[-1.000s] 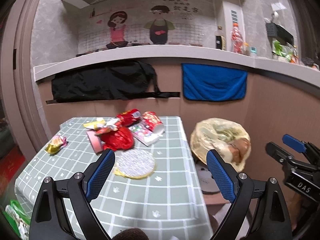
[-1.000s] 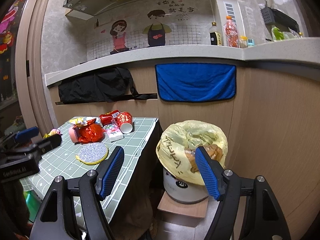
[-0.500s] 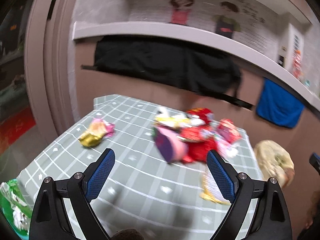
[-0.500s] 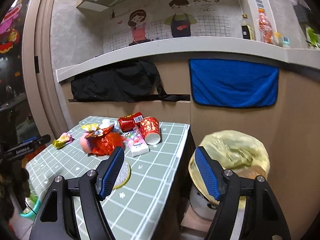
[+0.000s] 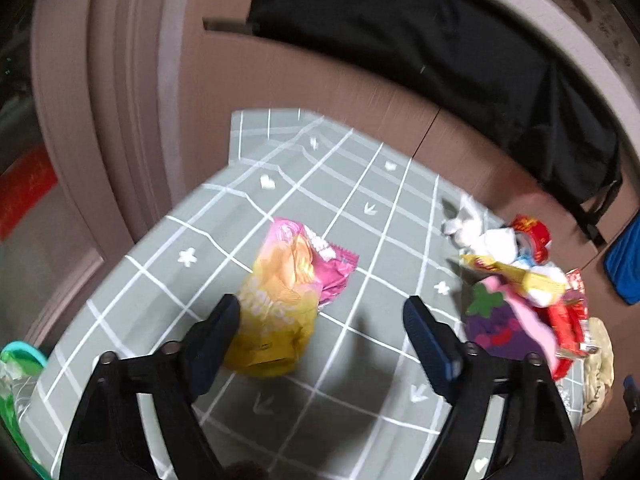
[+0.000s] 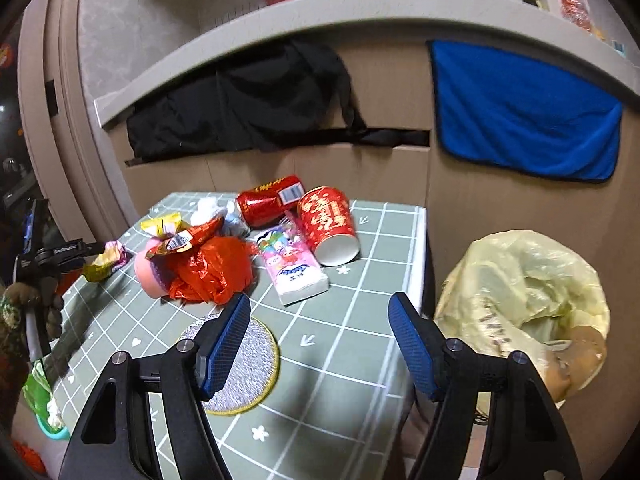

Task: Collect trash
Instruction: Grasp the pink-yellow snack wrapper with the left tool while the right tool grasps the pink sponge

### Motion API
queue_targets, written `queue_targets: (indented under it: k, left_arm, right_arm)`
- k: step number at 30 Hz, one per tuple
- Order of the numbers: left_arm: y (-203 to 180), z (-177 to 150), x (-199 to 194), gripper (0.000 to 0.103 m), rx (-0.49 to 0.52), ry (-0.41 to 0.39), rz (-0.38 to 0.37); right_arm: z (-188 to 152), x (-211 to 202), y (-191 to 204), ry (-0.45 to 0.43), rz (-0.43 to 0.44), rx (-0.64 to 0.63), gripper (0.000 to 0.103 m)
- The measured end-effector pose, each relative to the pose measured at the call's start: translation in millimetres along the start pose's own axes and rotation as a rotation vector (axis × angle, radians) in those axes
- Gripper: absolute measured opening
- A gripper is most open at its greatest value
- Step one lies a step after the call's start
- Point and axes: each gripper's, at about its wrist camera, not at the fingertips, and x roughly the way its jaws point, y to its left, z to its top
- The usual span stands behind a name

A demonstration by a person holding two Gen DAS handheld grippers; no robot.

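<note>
A yellow and pink snack wrapper lies on the green checked table. My left gripper hangs just above it, jaws wide and closing. The wrapper sits between them beside the left finger, not pinched. To its right is a trash pile: a red plastic bag, a red can, a red paper cup and a pink tissue pack. My right gripper hovers over the table's near right part, its jaws closing slightly with nothing between them. A yellow trash bag gapes right of the table.
A round silver mat lies under the right gripper's left finger. A black bag and a blue towel hang on the counter front behind. A green basin sits low at the table's left, near a gloved hand.
My left gripper swung left across the table, dropped and rolled, ending over the yellow and pink wrapper. The right gripper moved left from the trash bag to over the table.
</note>
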Motion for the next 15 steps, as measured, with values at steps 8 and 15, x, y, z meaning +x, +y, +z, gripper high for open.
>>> queue_targets:
  k: [8, 15]
  left_arm:
    - [7, 1, 15, 0.025, -0.018, 0.048, -0.035]
    - [-9, -27, -40, 0.022, -0.017, -0.04, -0.121]
  right_arm:
    - [17, 22, 33, 0.01, -0.005, -0.103, 0.068]
    - [28, 40, 72, 0.046, 0.099, -0.221, 0.068]
